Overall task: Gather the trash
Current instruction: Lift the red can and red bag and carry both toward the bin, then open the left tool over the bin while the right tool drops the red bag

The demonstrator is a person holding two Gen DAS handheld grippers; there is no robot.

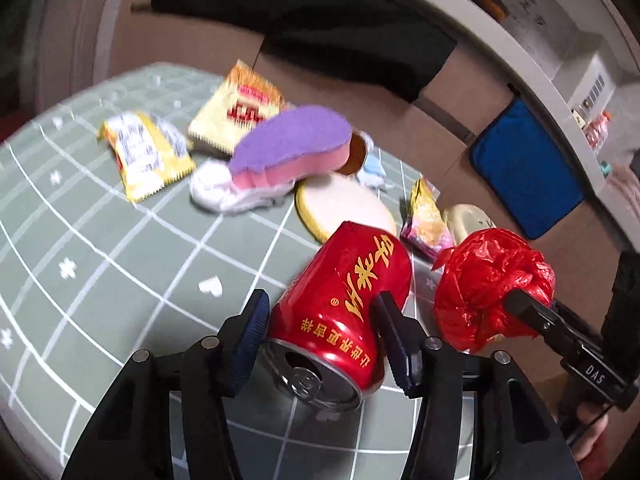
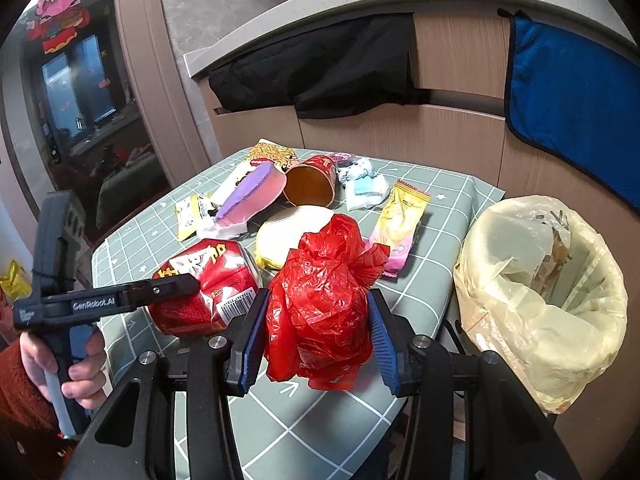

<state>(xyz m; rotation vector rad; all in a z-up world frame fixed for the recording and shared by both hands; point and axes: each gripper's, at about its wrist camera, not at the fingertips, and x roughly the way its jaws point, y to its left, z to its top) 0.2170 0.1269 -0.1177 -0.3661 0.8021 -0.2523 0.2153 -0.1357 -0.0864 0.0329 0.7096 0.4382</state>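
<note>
My left gripper is shut on a dented red drink can, held above the green checked tablecloth; the can also shows in the right wrist view. My right gripper is shut on a crumpled red plastic bag, which appears to the right of the can in the left wrist view. A bin lined with a pale yellow bag stands off the table's right edge, holding some wrappers.
Left on the table are a purple-and-pink sponge, yellow snack wrappers, a paper cup on its side, a round white lid, a pink-yellow wrapper and crumpled tissue. Cabinets with a black cloth and blue towel stand behind.
</note>
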